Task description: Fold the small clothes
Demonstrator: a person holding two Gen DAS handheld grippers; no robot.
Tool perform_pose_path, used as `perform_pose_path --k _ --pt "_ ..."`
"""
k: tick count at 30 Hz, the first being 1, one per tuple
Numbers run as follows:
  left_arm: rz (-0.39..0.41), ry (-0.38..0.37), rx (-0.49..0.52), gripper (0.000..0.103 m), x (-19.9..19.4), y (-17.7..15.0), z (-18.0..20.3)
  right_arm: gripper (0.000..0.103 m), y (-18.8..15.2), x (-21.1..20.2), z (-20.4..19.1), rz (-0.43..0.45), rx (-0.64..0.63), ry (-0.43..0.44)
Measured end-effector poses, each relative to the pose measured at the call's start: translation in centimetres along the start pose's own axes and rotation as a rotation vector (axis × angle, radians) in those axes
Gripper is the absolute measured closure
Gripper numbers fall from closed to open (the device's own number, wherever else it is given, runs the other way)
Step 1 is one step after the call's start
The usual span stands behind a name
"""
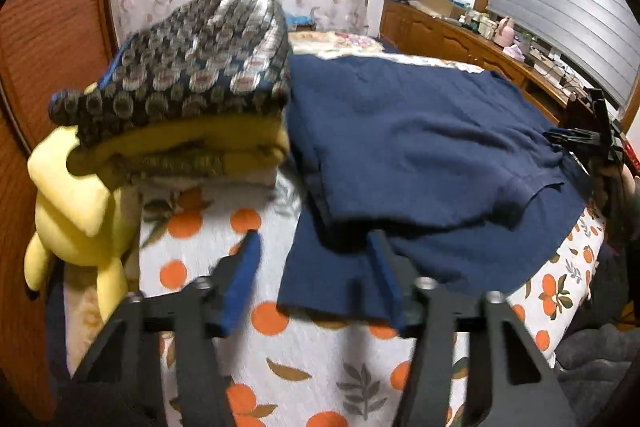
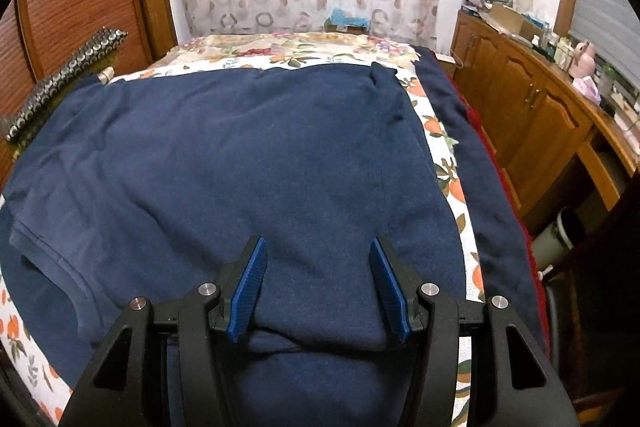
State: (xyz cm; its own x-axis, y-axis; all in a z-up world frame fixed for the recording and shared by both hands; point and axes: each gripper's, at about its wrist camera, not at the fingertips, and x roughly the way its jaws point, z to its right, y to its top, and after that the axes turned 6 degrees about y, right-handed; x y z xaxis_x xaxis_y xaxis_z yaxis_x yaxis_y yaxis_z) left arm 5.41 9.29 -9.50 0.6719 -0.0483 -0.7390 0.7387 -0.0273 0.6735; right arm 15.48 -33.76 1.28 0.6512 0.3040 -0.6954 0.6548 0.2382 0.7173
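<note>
Left fingers point(image 1: 248, 275): parted, grasping nothing, shirt's near-left corner at 1 o'clock
Right gripper point(image 2: 318, 287): spread, empty, over cloth
Navy shirt point(image 2: 248, 155): flat on bedspread point(image 1: 224, 227), long axis 9-to-3
Nearer corner: left gripper point(image 1: 316, 279)

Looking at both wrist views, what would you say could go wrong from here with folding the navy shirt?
1. The left gripper straddles only the navy shirt's near-left edge; it may pinch one layer or the orange-print sheet too.
2. The folded stack touches the shirt; a pull could topple it.
3. The right gripper hovers open over mid-fabric, so it may bunch the cloth.
</note>
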Motion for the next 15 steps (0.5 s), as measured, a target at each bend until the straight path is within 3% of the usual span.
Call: perform_pose_path --k 6,8,9,15 --pt "-0.044 0.013 -0.020 0.070 1.3 -0.6 -0.2 0.045 0.0 0.1 -0.4 -0.001 -0.004 -0.003" --pt "-0.049 0.000 -0.015 0.094 1.2 -0.8 -0.2 0.045 0.0 0.4 -0.5 -0.001 -0.010 -0.008" --pt "-0.047 0.005 -0.012 0.097 1.0 -0.9 -0.1 0.045 -0.1 0.6 -1.0 -0.002 -0.013 -0.012" --pt "0.023 0.000 -0.022 0.100 -2.7 -1.9 0.0 0.045 -0.6 1.9 -1.5 -0.001 -0.013 -0.012"
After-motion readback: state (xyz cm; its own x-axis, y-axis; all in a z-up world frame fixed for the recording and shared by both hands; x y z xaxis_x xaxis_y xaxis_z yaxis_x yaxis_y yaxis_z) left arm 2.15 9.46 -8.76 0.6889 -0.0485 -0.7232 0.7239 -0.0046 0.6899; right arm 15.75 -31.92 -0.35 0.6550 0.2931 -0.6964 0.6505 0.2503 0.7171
